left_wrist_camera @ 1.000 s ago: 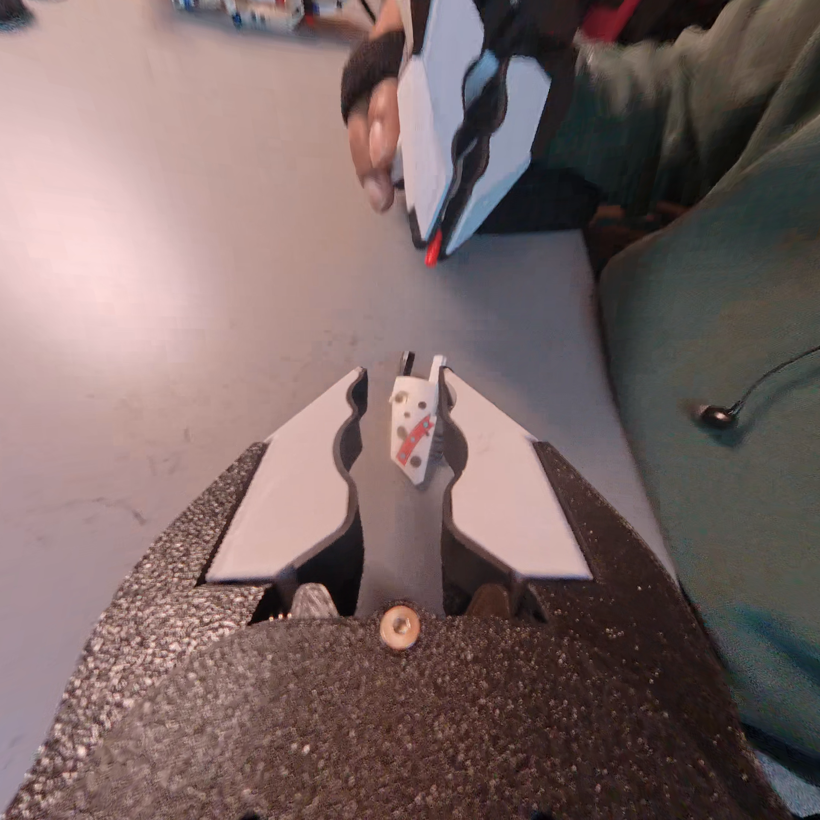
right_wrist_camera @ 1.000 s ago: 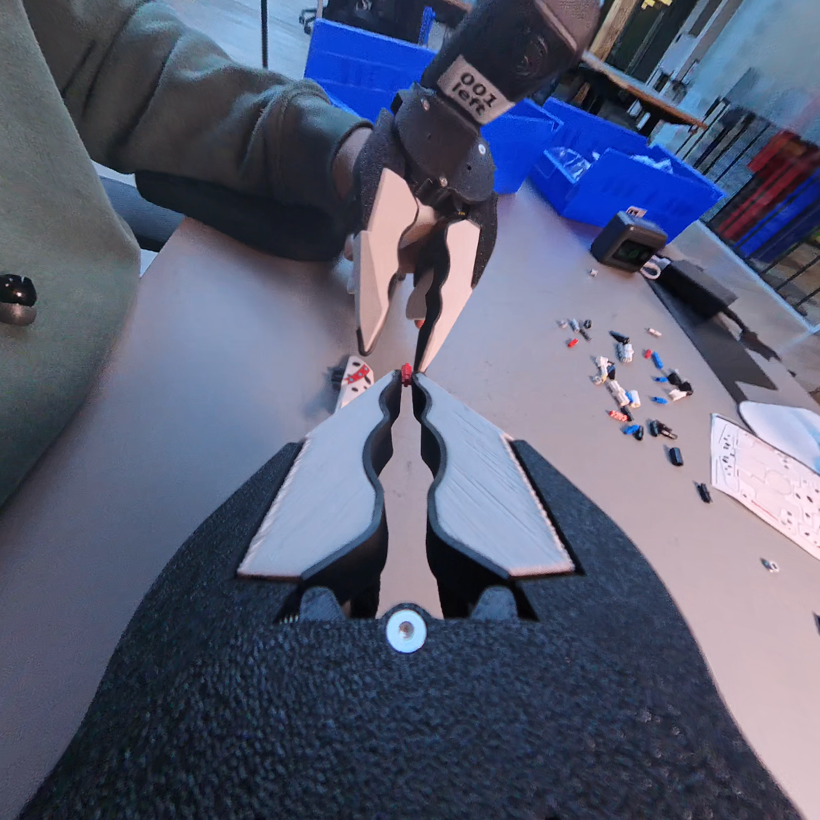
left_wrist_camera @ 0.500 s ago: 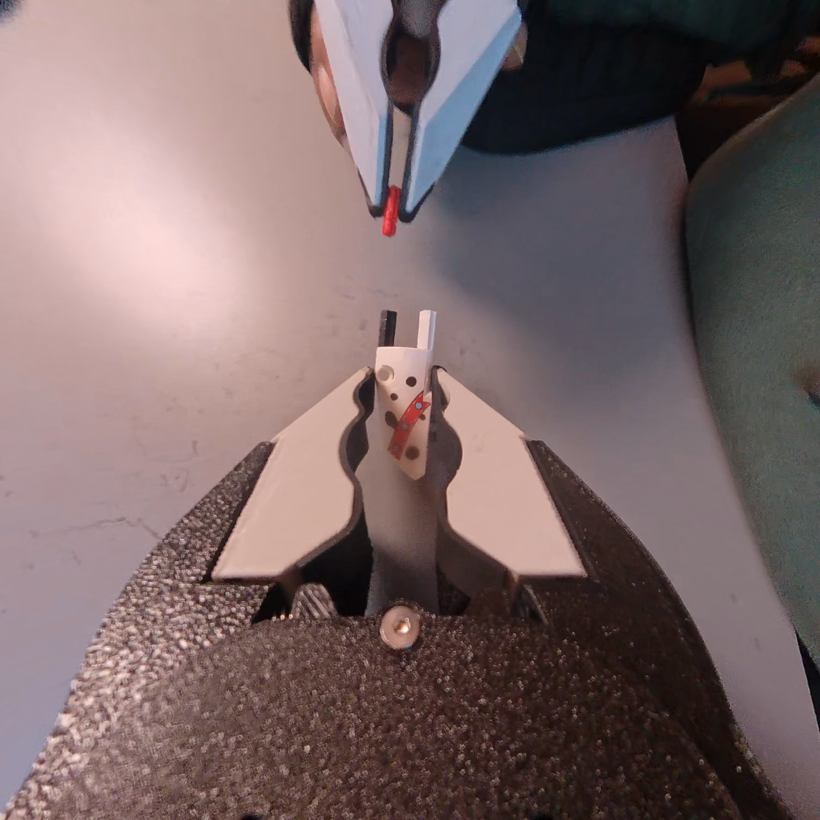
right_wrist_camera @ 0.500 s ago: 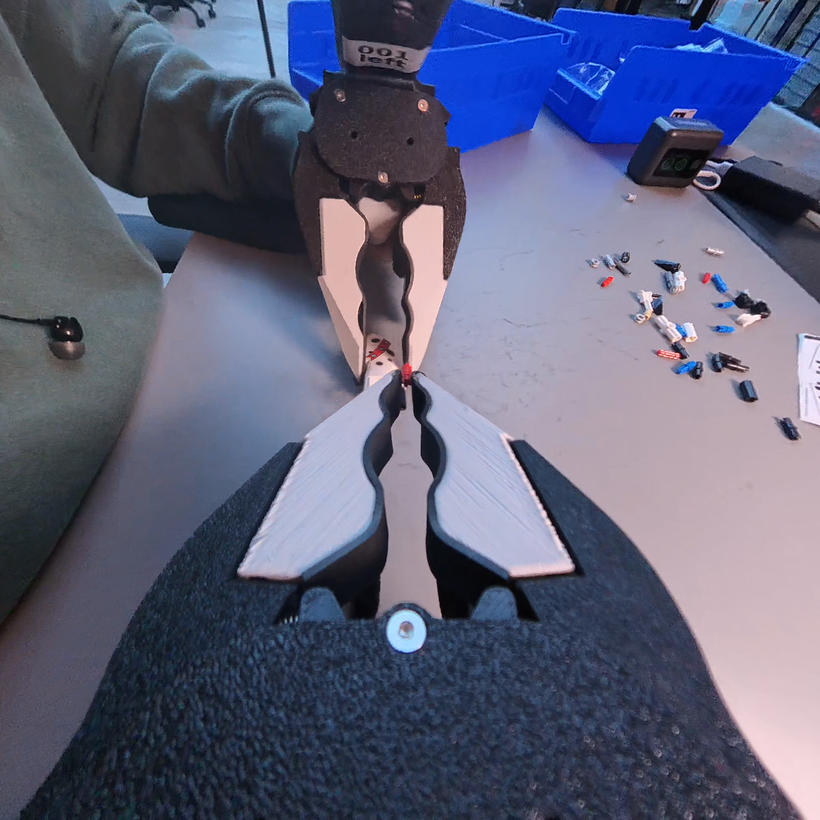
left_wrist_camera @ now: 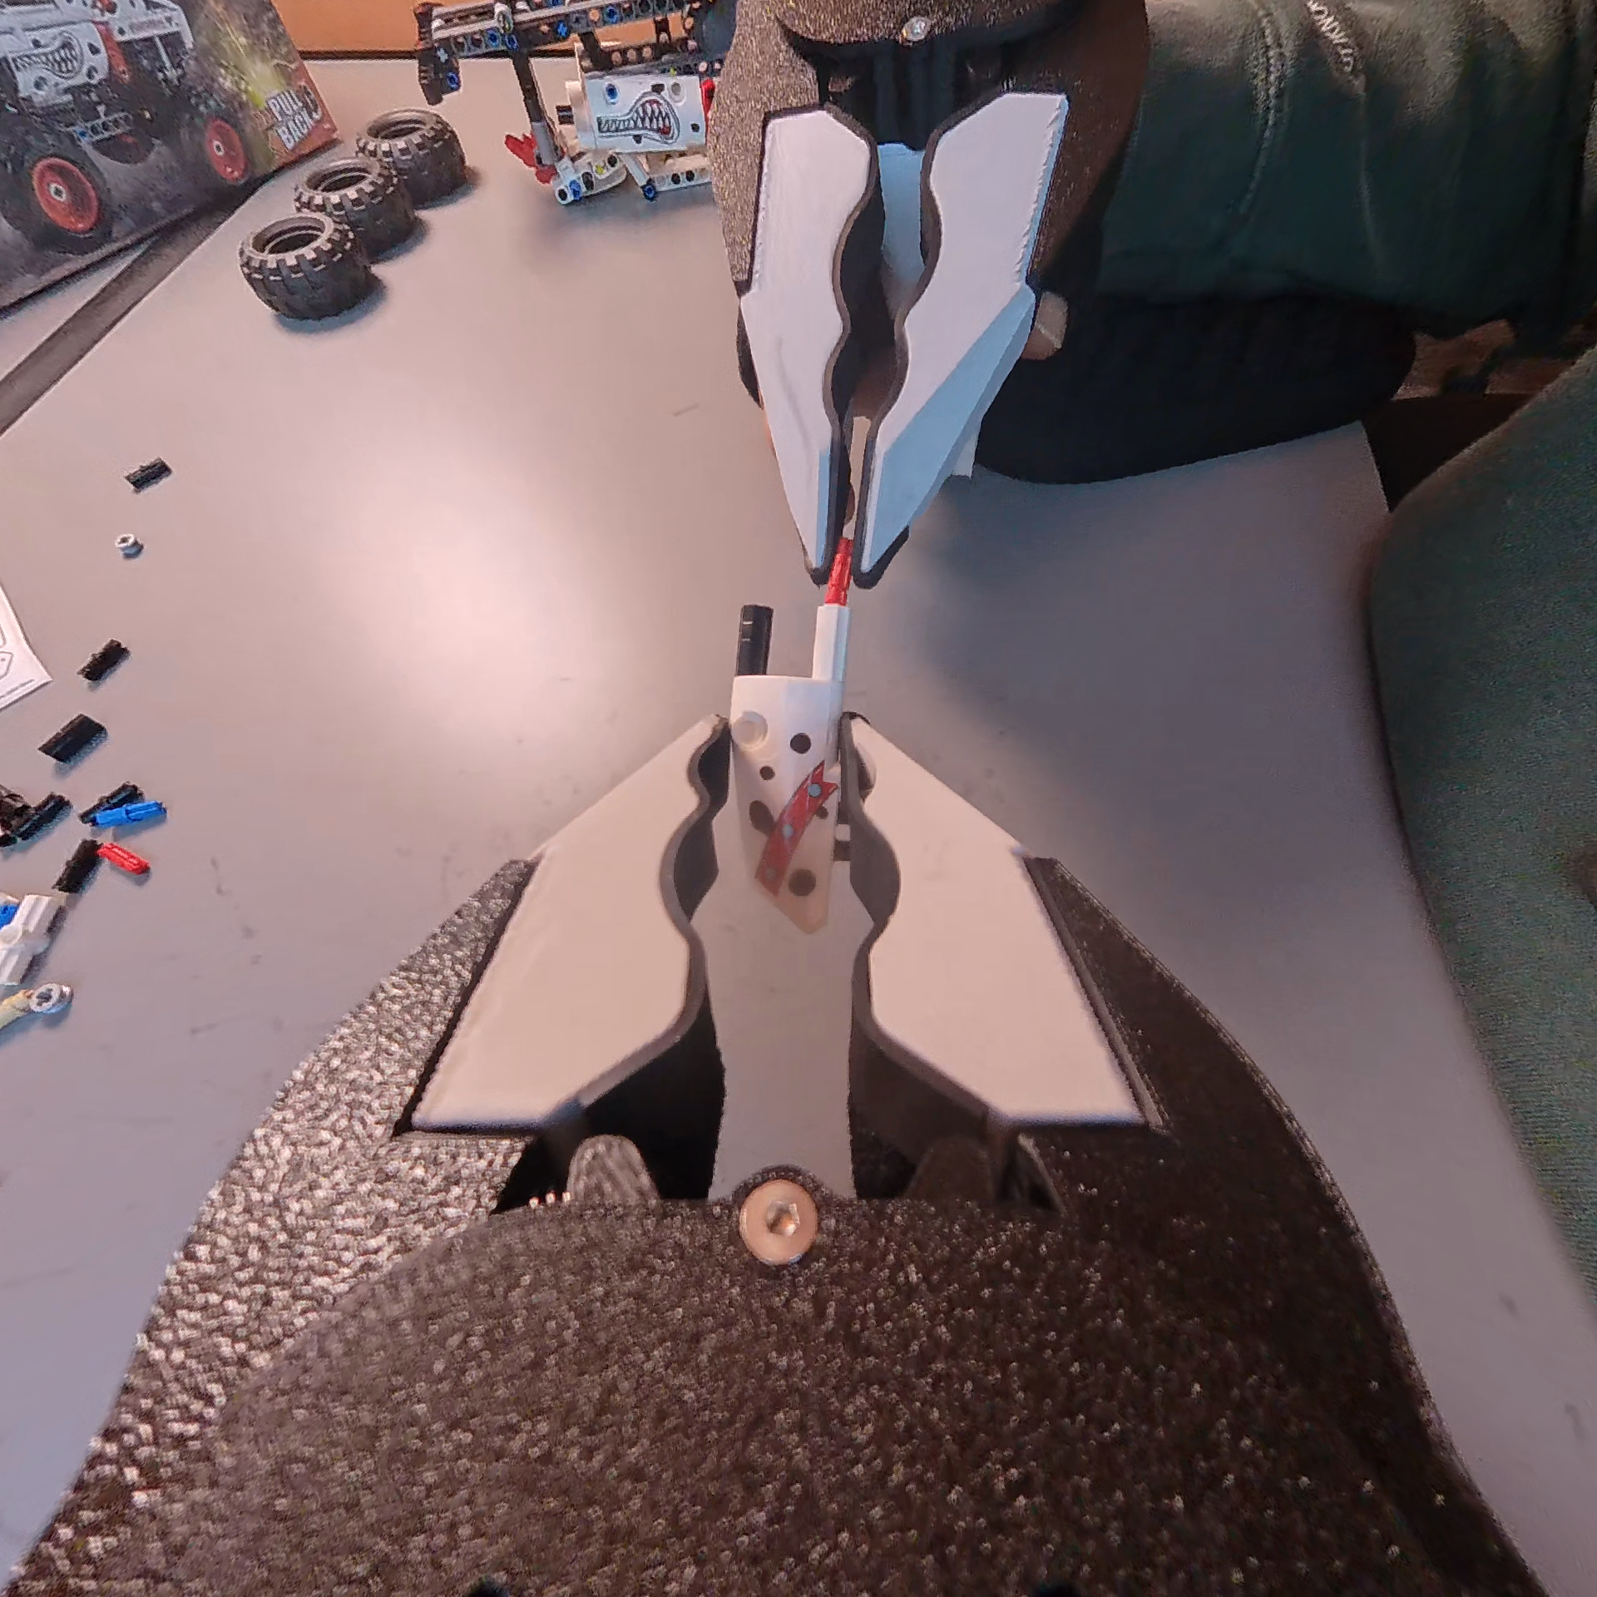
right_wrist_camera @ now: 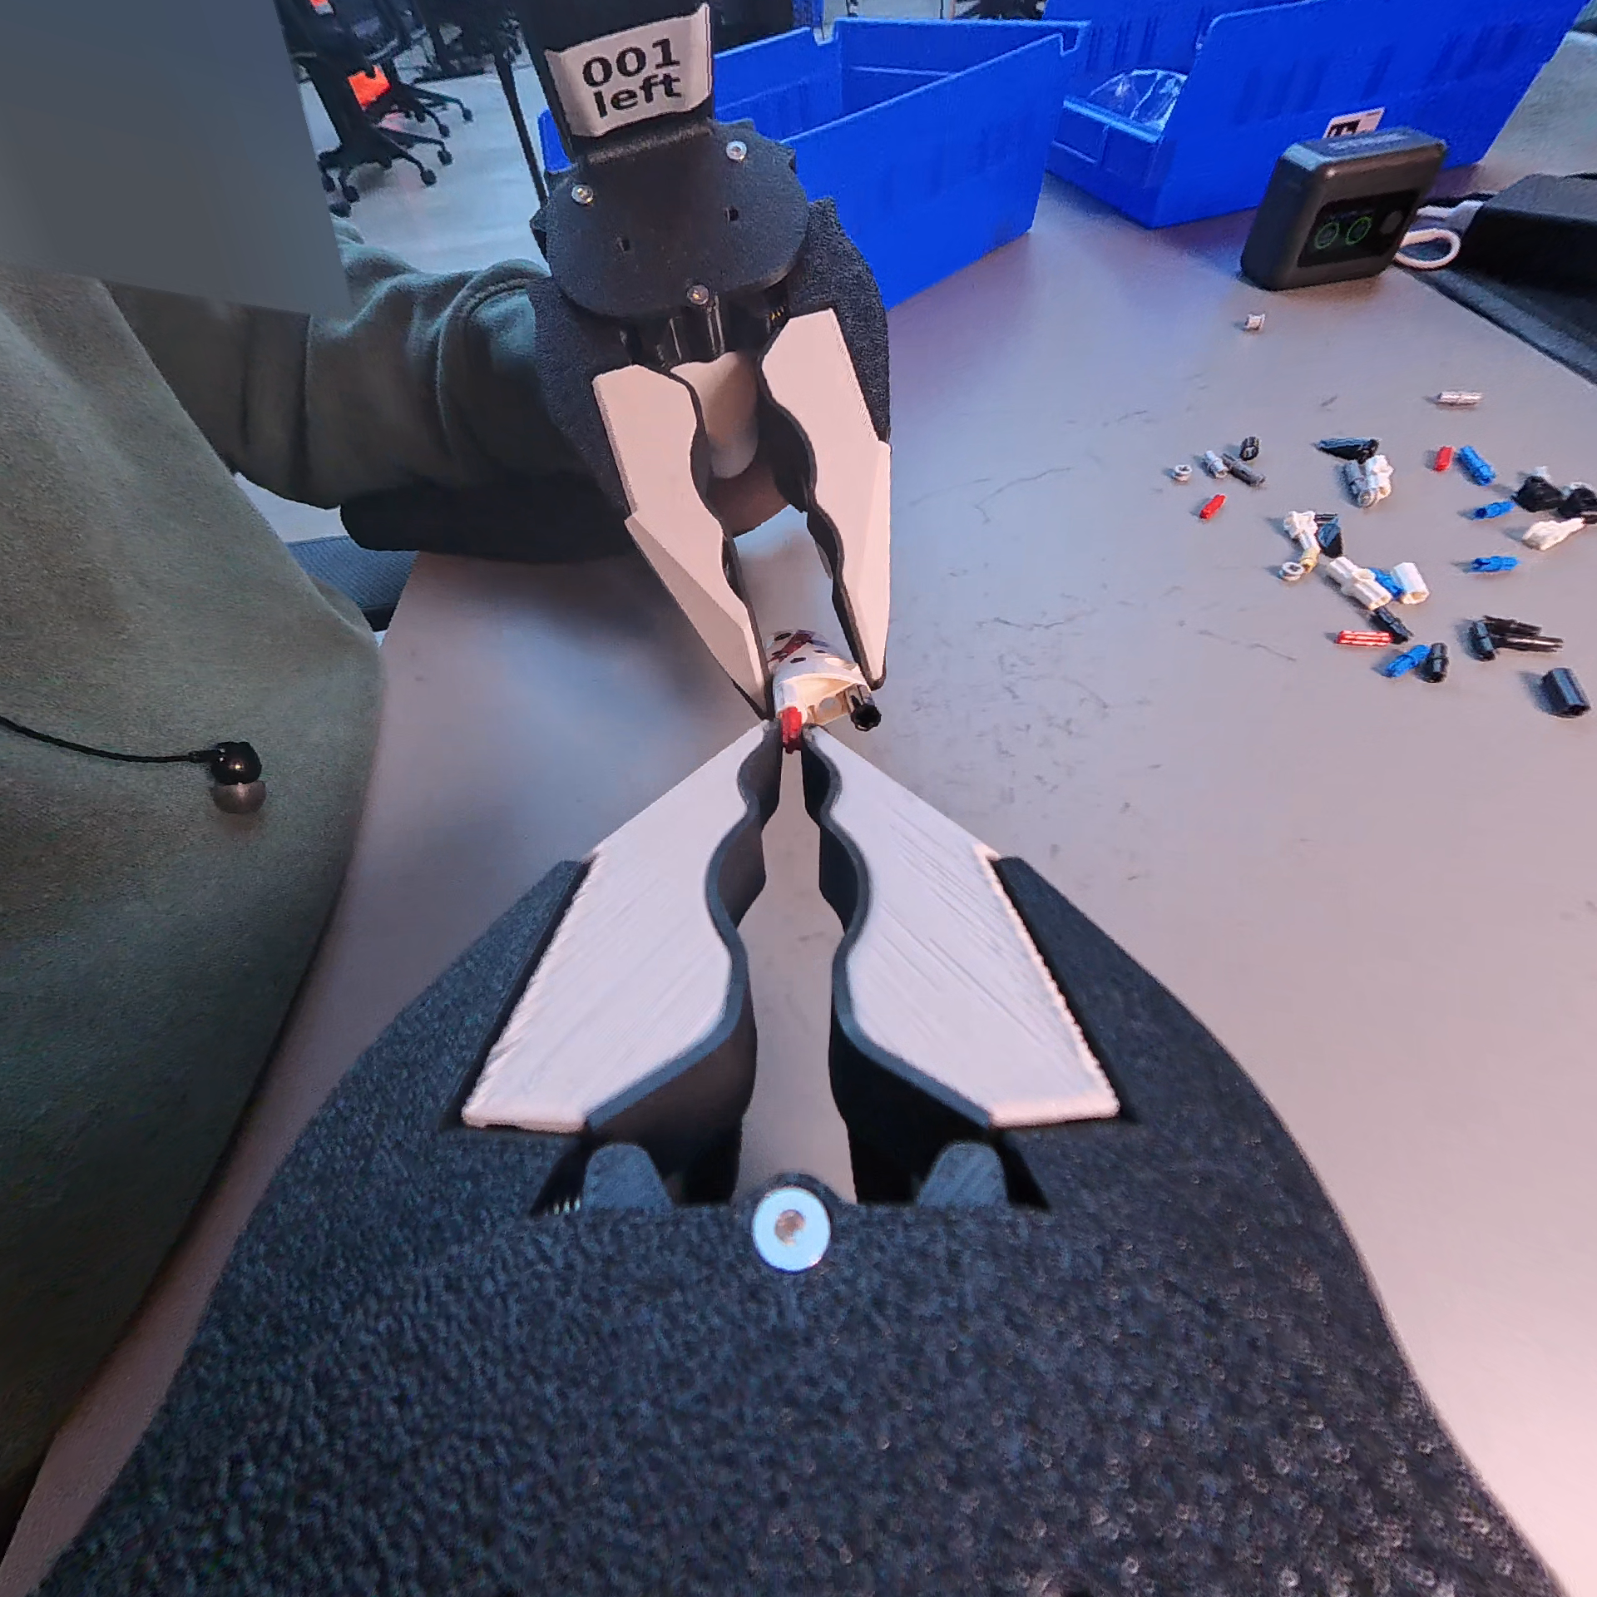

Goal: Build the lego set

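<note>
Left wrist view: left tongs (left_wrist_camera: 782, 760) are clamping the white panel piece (left_wrist_camera: 788, 812), its white connector (left_wrist_camera: 831, 648) pointing away. Just beyond, right tongs (left_wrist_camera: 843, 562) are pinching a red pin (left_wrist_camera: 836, 581) against that connector's tip. Farther across the counter (left_wrist_camera: 432, 518), 3 tyres (left_wrist_camera: 346, 216) are sitting beside the truck chassis (left_wrist_camera: 622, 112).

Soft overhead light casts a pale pinkish glare on the grey worktop (left_wrist_camera: 449, 553) in the left wrist view; shadows stay faint. Wide-angle distortion bends both frames' edges. Each near tool's body blurs slightly; far clutter softens.
</note>
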Demonstrator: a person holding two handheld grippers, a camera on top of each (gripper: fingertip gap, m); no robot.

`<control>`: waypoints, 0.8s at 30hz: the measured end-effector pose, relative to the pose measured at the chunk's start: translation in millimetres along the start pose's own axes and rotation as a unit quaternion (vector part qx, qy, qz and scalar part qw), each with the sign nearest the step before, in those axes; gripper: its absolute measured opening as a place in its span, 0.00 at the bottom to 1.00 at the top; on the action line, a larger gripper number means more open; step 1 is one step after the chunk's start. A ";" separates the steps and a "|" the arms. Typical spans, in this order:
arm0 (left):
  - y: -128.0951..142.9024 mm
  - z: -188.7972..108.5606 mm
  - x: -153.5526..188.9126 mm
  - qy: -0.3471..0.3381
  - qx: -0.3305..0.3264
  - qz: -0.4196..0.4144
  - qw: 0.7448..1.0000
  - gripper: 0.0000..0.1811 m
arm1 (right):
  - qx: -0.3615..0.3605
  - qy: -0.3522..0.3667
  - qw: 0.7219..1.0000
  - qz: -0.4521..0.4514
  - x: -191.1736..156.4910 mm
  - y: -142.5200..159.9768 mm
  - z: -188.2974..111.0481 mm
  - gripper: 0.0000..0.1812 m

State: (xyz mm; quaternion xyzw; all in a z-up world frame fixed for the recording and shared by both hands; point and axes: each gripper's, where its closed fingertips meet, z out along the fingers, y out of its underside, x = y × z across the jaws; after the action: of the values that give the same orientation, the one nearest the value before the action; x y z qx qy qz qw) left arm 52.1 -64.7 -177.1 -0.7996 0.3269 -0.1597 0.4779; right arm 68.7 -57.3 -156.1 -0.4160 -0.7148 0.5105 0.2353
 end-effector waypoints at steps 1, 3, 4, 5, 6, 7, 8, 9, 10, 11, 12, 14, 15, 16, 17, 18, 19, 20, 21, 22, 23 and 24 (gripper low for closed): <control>0.2 0.0 0.1 -0.001 -0.001 0.001 1.000 0.13 | -0.002 -0.001 1.000 0.000 -0.3 0.6 0.4 0.02; 0.5 0.2 -0.6 -0.005 -0.002 0.001 1.000 0.13 | -0.004 0.000 1.000 0.001 0.3 1.2 0.6 0.02; 1.0 0.3 -0.4 -0.005 -0.003 -0.001 1.000 0.13 | -0.004 0.000 1.000 0.003 0.4 1.5 0.8 0.02; 1.9 0.7 -0.5 -0.007 -0.007 0.000 1.000 0.13 | -0.007 0.000 1.000 0.004 0.5 2.1 1.0 0.02; 3.3 1.3 -1.0 -0.012 -0.012 0.007 1.000 0.13 | -0.012 0.000 1.000 0.005 0.8 3.6 1.8 0.02; 5.1 1.8 -0.8 -0.016 -0.020 0.017 1.000 0.13 | -0.018 -0.001 1.000 0.007 0.5 5.2 2.5 0.02; 7.0 2.5 -1.0 -0.023 -0.029 0.027 0.999 0.13 | -0.024 -0.001 1.000 0.008 0.6 6.8 3.4 0.02; 8.7 3.0 -1.8 -0.031 -0.037 0.038 0.998 0.13 | -0.031 0.000 0.999 0.011 1.0 8.5 4.3 0.02; 10.0 3.4 -1.8 -0.035 -0.042 0.042 0.998 0.13 | -0.037 -0.001 0.999 0.015 1.1 10.2 5.1 0.02; 11.5 4.0 -0.8 -0.031 -0.044 0.037 0.998 0.13 | -0.040 -0.003 0.999 0.018 0.8 11.2 5.7 0.02; 13.4 4.8 -0.3 -0.026 -0.046 0.029 0.998 0.13 | -0.046 -0.004 0.999 0.019 0.6 13.0 6.5 0.02; 18.7 6.4 0.5 -0.019 -0.055 0.020 0.998 0.13 | -0.060 -0.003 0.998 0.019 0.7 17.4 9.4 0.02; 20.6 7.5 1.2 -0.015 -0.058 0.016 0.998 0.13 | -0.064 -0.005 0.998 0.018 0.4 18.7 10.6 0.02; 21.6 8.7 2.5 -0.010 -0.057 0.009 0.998 0.13 | -0.065 -0.008 0.998 0.020 -0.1 19.0 11.5 0.02; 22.0 9.6 3.0 -0.005 -0.055 0.000 0.998 0.13 | -0.060 -0.010 0.998 0.024 -0.2 17.3 12.0 0.02; 21.9 10.2 3.1 -0.002 -0.054 -0.008 0.999 0.13 | -0.057 -0.011 0.998 0.028 0.3 16.1 12.4 0.02; 23.0 10.7 2.9 0.000 -0.057 -0.010 0.998 0.13 | -0.060 -0.011 0.998 0.031 0.7 16.8 13.0 0.02; 24.6 11.4 3.4 0.004 -0.058 -0.014 0.998 0.13 | -0.067 -0.010 0.997 0.029 0.7 18.8 13.6 0.02; 25.7 11.9 4.5 0.011 -0.059 -0.021 0.998 0.13 | -0.072 -0.010 0.997 0.028 0.2 20.0 14.2 0.02; 26.1 11.9 4.5 0.012 -0.061 -0.023 0.998 0.13 | -0.074 -0.010 0.997 0.027 0.1 20.7 14.5 0.02; 27.0 12.5 4.8 0.014 -0.064 -0.024 0.998 0.13 | -0.078 -0.009 0.997 0.026 0.3 21.7 14.7 0.02; 28.6 13.3 5.4 0.017 -0.070 -0.026 0.997 0.13 | -0.083 -0.009 0.996 0.023 0.2 23.1 15.2 0.02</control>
State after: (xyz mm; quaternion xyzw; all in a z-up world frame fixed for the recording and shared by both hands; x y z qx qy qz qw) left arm 53.0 -68.9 -208.8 -0.8362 0.3247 -0.1624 0.4110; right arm 65.2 -62.2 -183.1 -0.4457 -0.7470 0.4587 0.1818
